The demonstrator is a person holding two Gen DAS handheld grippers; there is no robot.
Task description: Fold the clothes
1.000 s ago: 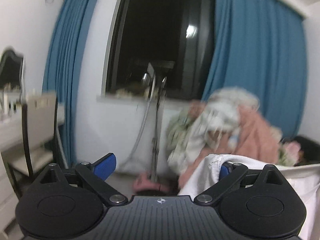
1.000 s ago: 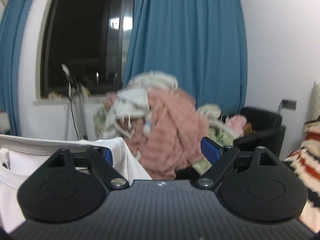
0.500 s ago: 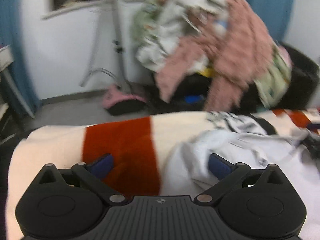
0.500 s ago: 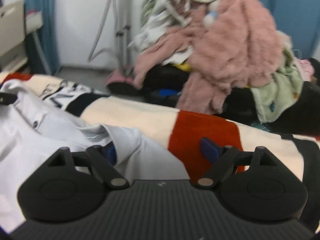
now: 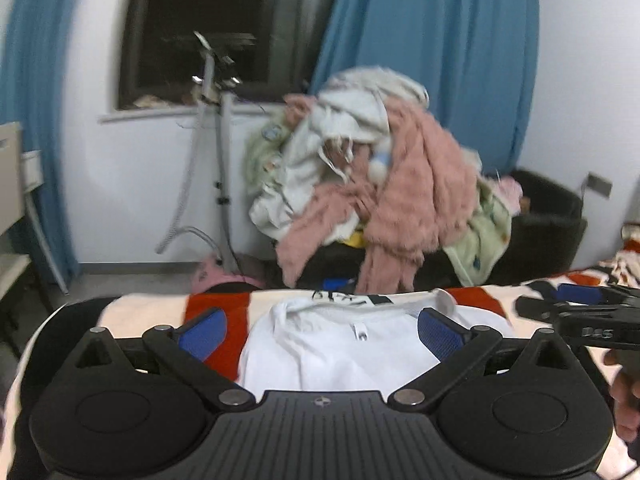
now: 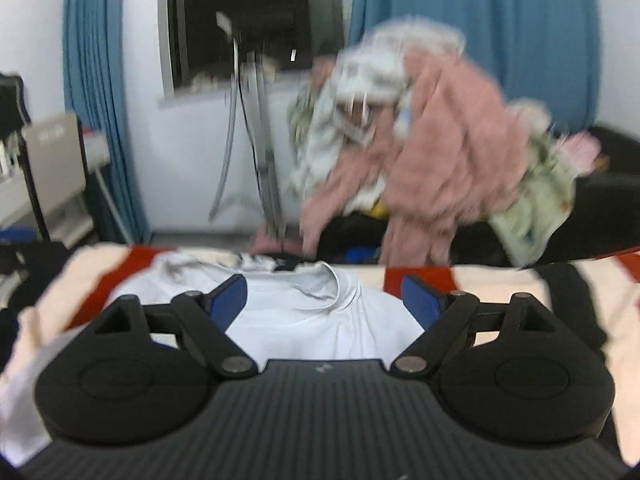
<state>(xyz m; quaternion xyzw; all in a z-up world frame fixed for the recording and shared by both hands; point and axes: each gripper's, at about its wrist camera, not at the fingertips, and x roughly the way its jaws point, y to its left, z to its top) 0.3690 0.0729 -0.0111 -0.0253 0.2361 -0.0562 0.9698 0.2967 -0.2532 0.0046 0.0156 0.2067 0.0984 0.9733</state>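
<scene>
A second ago the white shirt (image 5: 340,352) hung in the air, pinched by its edge; now it lies spread on the striped blanket (image 5: 216,320) over the bed, collar toward the clothes pile (image 5: 380,184) (a heap on the dark chair beyond). Both the left gripper (image 5: 320,328) and the right gripper (image 6: 324,296) hover just above it with jaws apart and holding nothing. The laying-out looks finished, so the first fold can probably begin.
</scene>
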